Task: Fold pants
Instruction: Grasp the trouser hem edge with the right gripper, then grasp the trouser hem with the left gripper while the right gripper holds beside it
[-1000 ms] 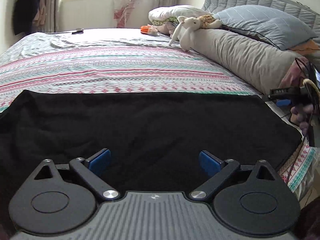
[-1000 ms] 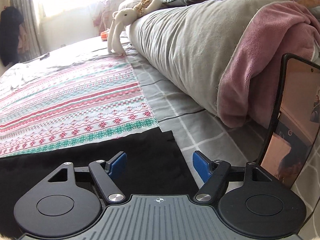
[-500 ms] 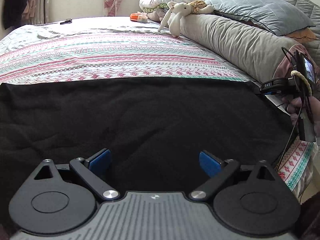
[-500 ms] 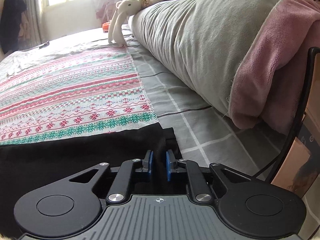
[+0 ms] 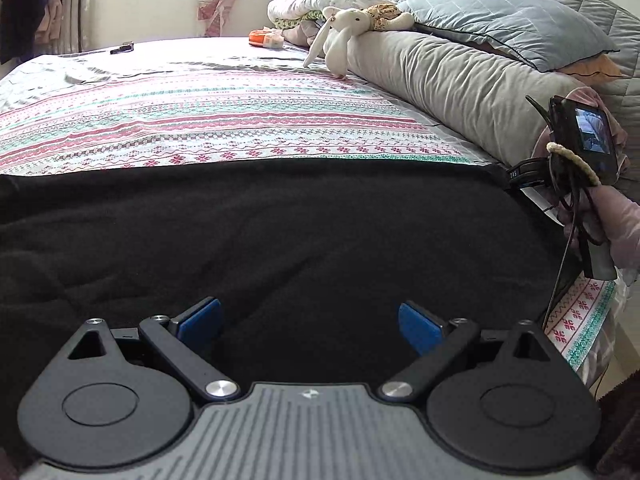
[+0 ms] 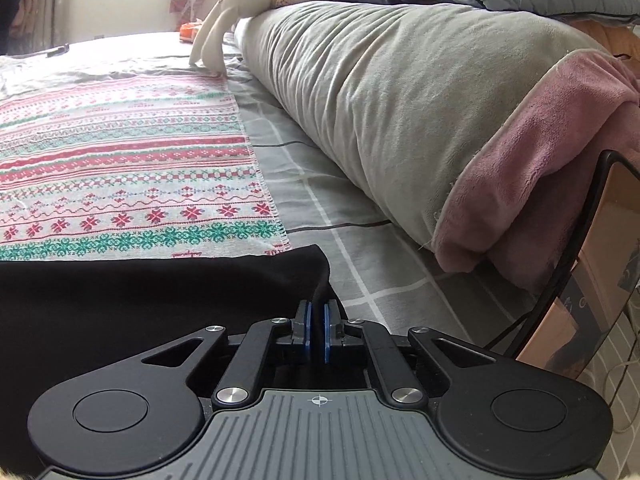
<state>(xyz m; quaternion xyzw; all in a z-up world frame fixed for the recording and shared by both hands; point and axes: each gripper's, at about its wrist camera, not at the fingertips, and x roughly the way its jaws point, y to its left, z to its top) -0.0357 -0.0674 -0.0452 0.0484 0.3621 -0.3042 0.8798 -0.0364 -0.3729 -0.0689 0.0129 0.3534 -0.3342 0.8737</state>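
The black pants point(image 5: 280, 232) lie flat on the bed point(image 5: 200, 80), close to its near edge, on top of a patterned cloth point(image 5: 220, 132) with red and green stripes. Their long axis runs side to side across both views, parallel to that near edge and square to the long grey bolster point(image 5: 448, 80) on the right. Which end is the waist I cannot tell; the fabric is too dark to show seams.

The right tongs point(image 6: 316, 332) have just been closing and now pinch the far right corner of the pants point(image 6: 160, 300), a ridge of black cloth standing up between the blue pads point(image 6: 307, 328). That corner sits just past the edge of the patterned cloth point(image 6: 120, 184), on the grey checked sheet point(image 6: 340, 208), near the pink end of the bolster point(image 6: 380, 100).

The left tongs point(image 5: 310, 320) hang apart over the middle of the pants, blue pads point(image 5: 200, 316) wide, nothing between them but the cloth below; whether they touch it I cannot tell. At the right of that view a hand point(image 5: 612, 220) grips the other tool, with a small screen point(image 5: 592, 136) on it.

A white plush rabbit point(image 5: 344, 32) drapes over the far end of the bolster, and a blue-grey pillow point(image 5: 512, 24) lies behind.
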